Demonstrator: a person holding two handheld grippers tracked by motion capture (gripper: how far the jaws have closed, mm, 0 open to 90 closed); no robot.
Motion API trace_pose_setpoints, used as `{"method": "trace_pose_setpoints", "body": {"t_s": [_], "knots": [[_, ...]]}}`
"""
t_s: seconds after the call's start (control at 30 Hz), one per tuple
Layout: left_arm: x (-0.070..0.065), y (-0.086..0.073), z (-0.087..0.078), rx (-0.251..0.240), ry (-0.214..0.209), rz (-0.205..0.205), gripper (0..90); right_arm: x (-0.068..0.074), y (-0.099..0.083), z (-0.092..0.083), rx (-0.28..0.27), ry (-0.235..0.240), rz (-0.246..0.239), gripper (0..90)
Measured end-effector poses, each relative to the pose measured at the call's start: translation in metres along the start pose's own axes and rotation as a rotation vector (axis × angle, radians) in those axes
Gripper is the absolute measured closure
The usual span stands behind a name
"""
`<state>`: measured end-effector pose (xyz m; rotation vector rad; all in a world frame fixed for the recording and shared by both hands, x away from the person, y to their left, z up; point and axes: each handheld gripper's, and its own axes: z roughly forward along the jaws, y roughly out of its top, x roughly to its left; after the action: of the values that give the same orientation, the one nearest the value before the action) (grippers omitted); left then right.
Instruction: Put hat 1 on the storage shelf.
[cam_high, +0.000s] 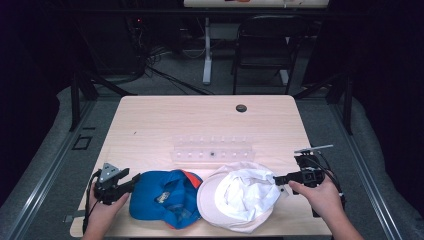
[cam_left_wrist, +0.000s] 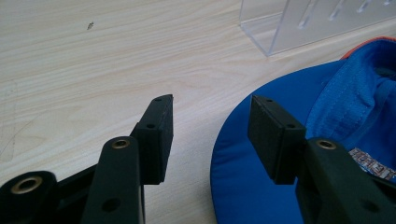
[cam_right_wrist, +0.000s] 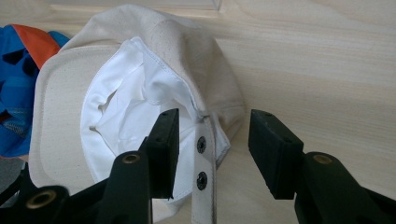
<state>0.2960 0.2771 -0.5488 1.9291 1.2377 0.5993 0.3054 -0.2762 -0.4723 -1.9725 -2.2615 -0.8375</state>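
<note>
Two caps lie upside down near the table's front edge. The blue cap (cam_high: 160, 197) with an orange trim is on the left; its brim (cam_left_wrist: 252, 186) reaches under my left gripper (cam_left_wrist: 210, 126), which is open with one jaw over the brim's edge and the other over bare wood. To its right lies the cream cap (cam_high: 240, 200), showing a white lining (cam_right_wrist: 130, 102). My right gripper (cam_right_wrist: 212, 140) is open and straddles that cap's back strap (cam_right_wrist: 203, 158), which carries two dark snaps. In the high view my left gripper (cam_high: 131, 181) and right gripper (cam_high: 278, 180) flank the caps.
A clear plastic rack (cam_high: 212, 149) stands behind the caps at mid-table, also seen as a clear plastic rack (cam_left_wrist: 317, 21). A dark cable hole (cam_high: 241, 108) sits near the far edge. Beyond the table stand a chair (cam_high: 265, 40) and a desk leg (cam_high: 206, 45).
</note>
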Motion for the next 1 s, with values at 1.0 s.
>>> {"method": "trace_pose_setpoints", "body": {"t_s": [1.0], "knots": [[0.000,-0.001,0.002,0.001,-0.003,0.004,51.2,0.013,0.003,0.018,0.111,-0.041,-0.029,79.1]]}}
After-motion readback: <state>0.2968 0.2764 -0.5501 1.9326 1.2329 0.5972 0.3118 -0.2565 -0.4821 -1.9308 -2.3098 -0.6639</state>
